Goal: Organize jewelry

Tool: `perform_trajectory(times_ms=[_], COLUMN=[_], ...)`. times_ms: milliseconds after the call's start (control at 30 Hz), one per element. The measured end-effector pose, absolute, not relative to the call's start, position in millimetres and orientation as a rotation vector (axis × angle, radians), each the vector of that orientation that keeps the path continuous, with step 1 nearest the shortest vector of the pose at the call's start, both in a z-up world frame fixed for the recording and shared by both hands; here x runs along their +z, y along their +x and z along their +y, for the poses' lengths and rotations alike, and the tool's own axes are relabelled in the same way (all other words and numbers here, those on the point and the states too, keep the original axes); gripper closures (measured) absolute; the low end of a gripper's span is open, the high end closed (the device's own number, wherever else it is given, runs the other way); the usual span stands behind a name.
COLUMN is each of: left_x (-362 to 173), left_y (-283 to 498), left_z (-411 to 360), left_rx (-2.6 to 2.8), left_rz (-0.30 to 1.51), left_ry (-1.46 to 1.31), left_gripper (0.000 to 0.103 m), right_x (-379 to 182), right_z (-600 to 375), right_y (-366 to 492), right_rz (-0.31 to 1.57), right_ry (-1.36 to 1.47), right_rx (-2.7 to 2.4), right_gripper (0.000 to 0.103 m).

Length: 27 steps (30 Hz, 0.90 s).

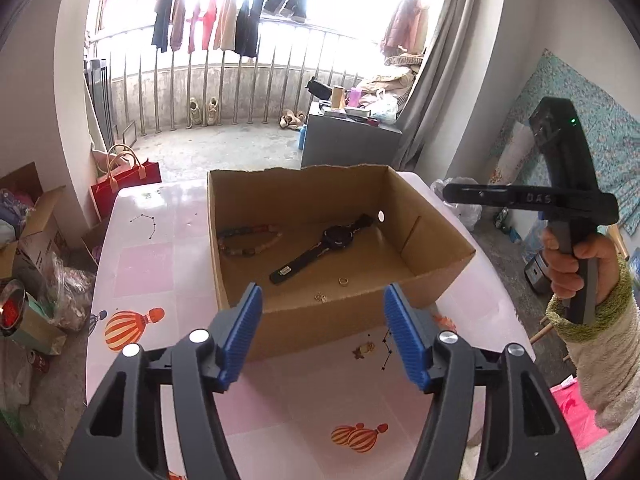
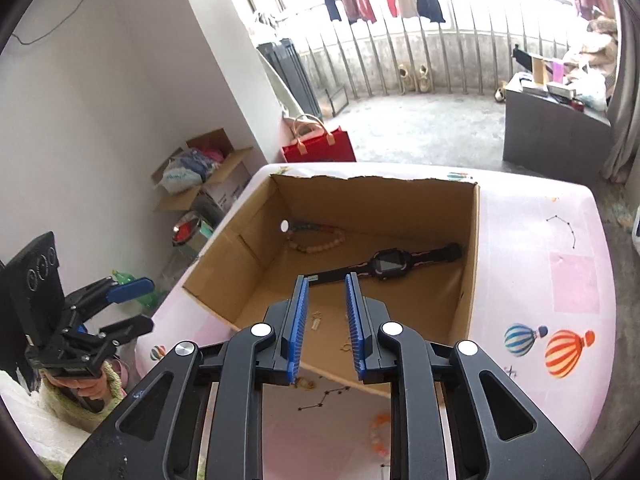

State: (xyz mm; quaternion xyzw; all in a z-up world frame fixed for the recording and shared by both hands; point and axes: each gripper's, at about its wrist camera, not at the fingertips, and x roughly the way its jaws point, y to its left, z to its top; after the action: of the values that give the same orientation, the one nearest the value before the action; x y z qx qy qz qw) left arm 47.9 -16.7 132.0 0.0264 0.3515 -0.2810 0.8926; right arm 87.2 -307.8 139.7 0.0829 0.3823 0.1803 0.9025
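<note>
- Pink tablecloth [image 1: 168,248] with balloon prints covers the table near a sunlit balcony.
- Left gripper [image 1: 322,332] hovers with jaws wide apart, empty.
- Right gripper [image 2: 328,328] has jaws narrowly parted, nothing between.
- Cardboard box [image 1: 436,276] holds a ring [image 1: 343,281], black watch [image 1: 325,243] and bead bracelet [image 1: 248,242].

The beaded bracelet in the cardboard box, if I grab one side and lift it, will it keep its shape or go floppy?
Probably floppy: the beaded bracelet lies as a loose, uneven loop on the floor of the cardboard box, so it would likely droop into a hanging strand. Its rounded beads may slip in a pinch. It looks light, so a push would likely slide it rather than roll it.
</note>
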Motion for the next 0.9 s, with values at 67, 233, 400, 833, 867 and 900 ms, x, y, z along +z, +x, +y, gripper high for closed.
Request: perform_trajectory(times_ms=[67, 233, 400, 833, 867, 900], left_x=[118, 54, 8, 0, 0, 0], left_y=[37, 16, 8, 25, 28, 31], left_z=[-19, -37, -52, -99, -103, -106], left_rx=[-0.584, -0.569, -0.532, -0.605, -0.614, -0.620], left_rz=[0.740, 0.852, 0.892, 0.757, 0.756, 0.754], left_ry=[0.099, 0.189, 0.221, 0.396, 0.414, 0.427], left_gripper=[0.031, 0.028, 0.028, 0.051, 0.051, 0.053], right_x=[130, 59, -5, -20, -20, -21], right_z=[-304, -282, -266, -274, -274, -273], right_y=[60, 18, 4, -9, -9, -9], right_rz=[0.764, 0.844, 0.950, 0.896, 0.902, 0.902], right_ry=[0.199, 0.254, 0.280, 0.286, 0.282, 0.282], right_rx=[0.366, 0.305, 0.226, 0.230, 0.235, 0.241], right_gripper=[0.078, 0.076, 0.075, 0.075, 0.075, 0.075])
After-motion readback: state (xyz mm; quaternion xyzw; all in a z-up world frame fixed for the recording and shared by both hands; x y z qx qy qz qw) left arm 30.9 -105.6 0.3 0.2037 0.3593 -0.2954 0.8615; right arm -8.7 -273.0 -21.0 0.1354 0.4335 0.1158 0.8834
